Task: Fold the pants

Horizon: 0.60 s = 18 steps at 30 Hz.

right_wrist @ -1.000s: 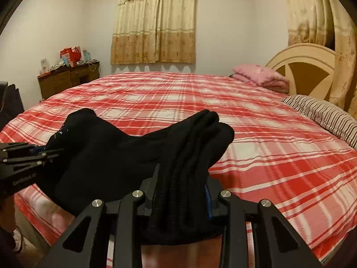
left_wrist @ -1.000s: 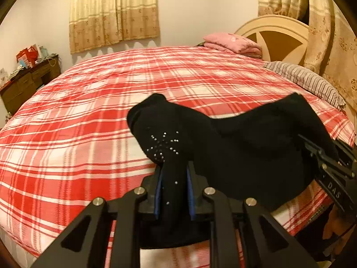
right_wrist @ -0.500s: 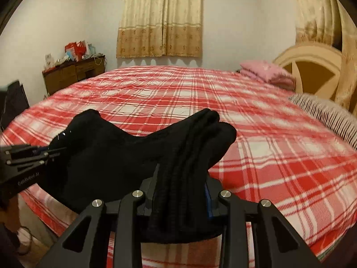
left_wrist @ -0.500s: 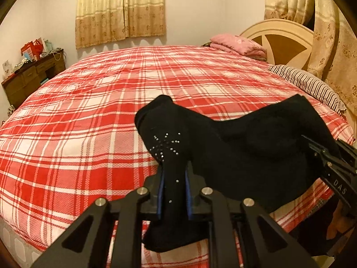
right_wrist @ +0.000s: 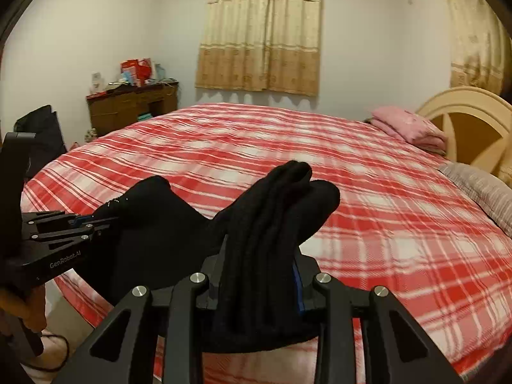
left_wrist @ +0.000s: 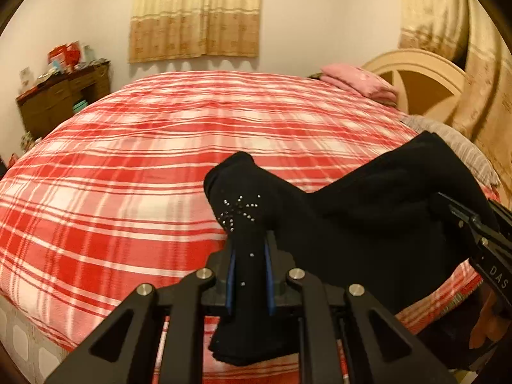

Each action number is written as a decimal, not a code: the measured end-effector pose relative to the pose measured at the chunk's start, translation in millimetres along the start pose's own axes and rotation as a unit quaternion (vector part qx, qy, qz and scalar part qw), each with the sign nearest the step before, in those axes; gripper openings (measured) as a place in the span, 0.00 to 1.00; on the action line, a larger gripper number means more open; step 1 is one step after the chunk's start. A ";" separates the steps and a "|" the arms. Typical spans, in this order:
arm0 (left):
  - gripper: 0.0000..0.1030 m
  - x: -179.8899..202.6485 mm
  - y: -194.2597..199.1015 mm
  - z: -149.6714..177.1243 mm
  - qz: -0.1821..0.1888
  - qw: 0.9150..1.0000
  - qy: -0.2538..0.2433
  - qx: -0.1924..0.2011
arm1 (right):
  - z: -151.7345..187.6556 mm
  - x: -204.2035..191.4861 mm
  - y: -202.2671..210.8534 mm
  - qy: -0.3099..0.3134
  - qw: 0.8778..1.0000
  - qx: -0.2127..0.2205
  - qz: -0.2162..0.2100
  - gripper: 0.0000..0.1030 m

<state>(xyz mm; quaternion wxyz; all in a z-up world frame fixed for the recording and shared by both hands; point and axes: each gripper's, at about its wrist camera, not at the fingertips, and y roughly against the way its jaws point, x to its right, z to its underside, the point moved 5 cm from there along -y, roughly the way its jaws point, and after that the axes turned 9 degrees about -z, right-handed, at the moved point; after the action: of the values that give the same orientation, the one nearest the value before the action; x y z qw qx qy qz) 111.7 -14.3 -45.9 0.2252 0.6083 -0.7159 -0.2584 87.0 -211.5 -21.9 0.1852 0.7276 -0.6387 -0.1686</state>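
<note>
Black pants (left_wrist: 361,220) hang stretched between both grippers above the near edge of the bed. My left gripper (left_wrist: 249,249) is shut on one bunched end, the one with small silver studs (left_wrist: 240,211). My right gripper (right_wrist: 260,256) is shut on the other end, a thick roll of folded black cloth (right_wrist: 281,204). In the left wrist view the right gripper (left_wrist: 473,230) shows at the right edge. In the right wrist view the left gripper (right_wrist: 80,224) shows at the left edge, with the pants (right_wrist: 153,224) sagging between.
A red and white plaid bed (right_wrist: 352,172) fills the space ahead. Folded pink cloth (right_wrist: 406,124) and a striped pillow (right_wrist: 480,185) lie by the cream headboard (right_wrist: 473,118) at right. A cluttered wooden dresser (right_wrist: 131,105) stands at the far left under curtains (right_wrist: 262,28).
Both grippers have lifted a little and moved across with the pants still clamped; the views have swung, so the dresser now shows more and the bed sits lower in view.
</note>
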 end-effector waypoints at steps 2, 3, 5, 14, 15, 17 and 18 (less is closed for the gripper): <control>0.15 -18.8 -1.7 -6.8 -0.017 1.000 0.011 0.005 | -10.6 -9.8 -13.6 -0.002 1.000 0.005 -0.019 0.31; 0.15 -28.0 -2.1 -9.8 -0.027 0.999 0.017 0.009 | -17.2 -17.4 -22.5 -0.003 0.999 0.008 -0.031 0.31; 0.15 -54.3 -3.5 -19.2 -0.050 0.998 0.033 0.018 | -32.8 -34.4 -42.9 0.002 0.998 0.012 -0.056 0.31; 0.15 -159.0 -26.8 -74.6 -0.168 0.983 0.056 0.055 | -103.8 -108.1 -150.1 0.009 0.989 0.043 -0.143 0.31; 0.15 -165.5 -31.2 -79.7 -0.176 0.981 0.053 0.059 | -108.3 -112.6 -162.5 0.004 0.988 0.046 -0.147 0.31; 0.15 -180.3 -46.3 -87.5 -0.195 0.978 0.048 0.062 | -111.2 -119.2 -187.1 0.000 0.987 0.043 -0.153 0.31; 0.15 -185.6 -54.6 -87.6 -0.201 0.977 0.048 0.056 | -110.3 -122.1 -198.8 -0.002 0.987 0.037 -0.156 0.31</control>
<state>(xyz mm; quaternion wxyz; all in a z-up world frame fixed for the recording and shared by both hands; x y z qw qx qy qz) 238.1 153.7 -15.5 0.1679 0.7635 -0.5804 -0.2281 296.9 -61.4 -20.7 0.1283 0.8242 -0.5237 -0.1731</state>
